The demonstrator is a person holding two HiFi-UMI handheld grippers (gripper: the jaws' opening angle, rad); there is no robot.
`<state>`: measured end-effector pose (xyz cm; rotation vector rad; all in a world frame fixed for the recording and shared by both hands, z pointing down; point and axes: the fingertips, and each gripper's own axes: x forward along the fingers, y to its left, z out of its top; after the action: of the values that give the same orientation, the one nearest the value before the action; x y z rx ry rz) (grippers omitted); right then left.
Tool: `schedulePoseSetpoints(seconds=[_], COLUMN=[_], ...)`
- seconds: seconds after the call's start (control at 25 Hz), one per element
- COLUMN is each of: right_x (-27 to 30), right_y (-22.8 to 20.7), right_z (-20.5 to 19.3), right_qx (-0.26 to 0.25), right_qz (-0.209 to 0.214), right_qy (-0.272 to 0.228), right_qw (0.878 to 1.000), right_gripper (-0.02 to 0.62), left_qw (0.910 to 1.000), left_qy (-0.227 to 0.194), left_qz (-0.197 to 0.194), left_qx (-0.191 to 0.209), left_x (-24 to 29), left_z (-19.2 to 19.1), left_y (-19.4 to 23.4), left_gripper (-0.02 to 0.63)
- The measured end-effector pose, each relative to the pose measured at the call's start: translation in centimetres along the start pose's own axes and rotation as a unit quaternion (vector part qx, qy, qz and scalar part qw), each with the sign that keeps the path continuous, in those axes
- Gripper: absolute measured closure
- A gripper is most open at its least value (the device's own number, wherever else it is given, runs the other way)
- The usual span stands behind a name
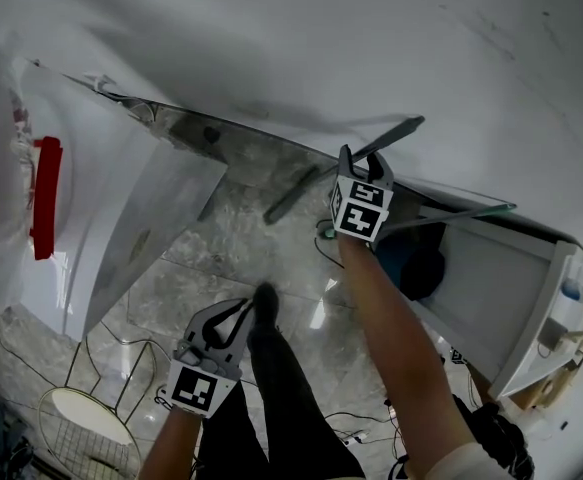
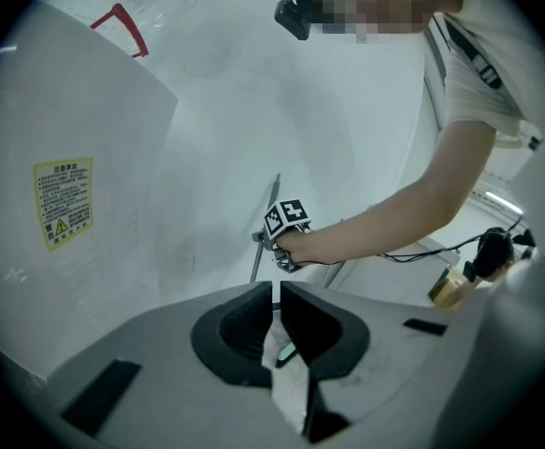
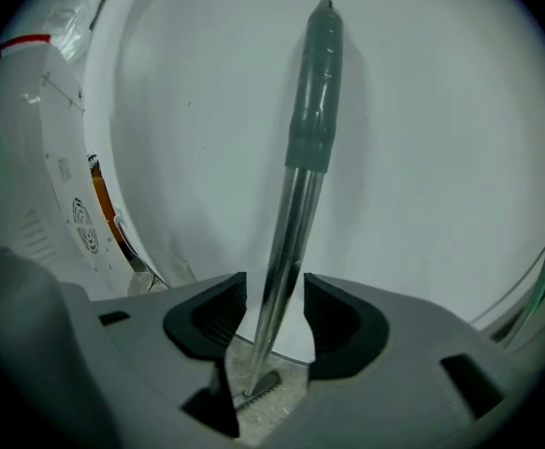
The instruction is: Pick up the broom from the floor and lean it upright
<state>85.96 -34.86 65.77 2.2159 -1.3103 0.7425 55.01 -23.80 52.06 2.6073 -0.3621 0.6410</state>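
While the broom (image 1: 306, 188) stands tilted with its lower end on the marble floor (image 1: 231, 248) and its upper end against the white wall (image 1: 271, 38), the right claw (image 1: 363, 158) sits around its handle at upper centre of the head view. Seen from the right gripper view, the right claw (image 3: 275, 293) has its jaws apart; the shiny handle (image 3: 295, 213) runs up between them with a gap on the left side, so they are not clamped on it. The grey-green grip (image 3: 314, 92) at the top of the handle rests against the wall.

Lower in the head view, the left claw (image 1: 236, 308) hangs over the floor, well apart from the broom. Its own view shows the left claw (image 2: 277, 297) with jaws drawn almost together and nothing between them. Beyond it, that view shows the right claw (image 2: 270, 243) at the thin broom handle (image 2: 275, 190) by the wall.

A wire stand (image 1: 81, 408) sits at lower left of the head view.
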Motion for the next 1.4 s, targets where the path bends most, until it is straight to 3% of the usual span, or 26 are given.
schedulePoseSetpoints(seconds=[0.16, 0.48, 0.76, 1.08, 1.4], right_x=[-0.9, -7.4, -16.6, -29.4, -42.9], right_y=[-0.1, -0.9, 1.1, 2.4, 5.3], right_z=[0.2, 1.9, 7.9, 14.0, 15.9], right_qx=[0.005, -0.015, -0.031, -0.050, -0.058], right_qz=[0.008, 0.033, 0.093, 0.151, 0.179], right_qy=[0.004, 0.014, -0.015, -0.043, -0.080], right_qw=[1.000, 0.999, 0.995, 0.986, 0.979], right_gripper=[0.359, 0.359, 0.468, 0.570, 0.594], left_qw=[0.9999, 0.9995, 0.9984, 0.9992, 0.9981], left_qy=[0.000, -0.002, -0.034, -0.037, -0.049], left_qz=[0.001, 0.007, 0.013, 0.011, -0.014], left_qx=[0.011, 0.032, 0.043, -0.010, 0.036], left_x=[-0.2, -2.0, -5.1, -11.0, -20.1], left_z=[0.7, 5.6, 11.3, 17.8, 19.0], left_y=[0.0, -1.4, -2.3, -6.9, -10.6], left_gripper=[0.581, 0.580, 0.580, 0.581, 0.581])
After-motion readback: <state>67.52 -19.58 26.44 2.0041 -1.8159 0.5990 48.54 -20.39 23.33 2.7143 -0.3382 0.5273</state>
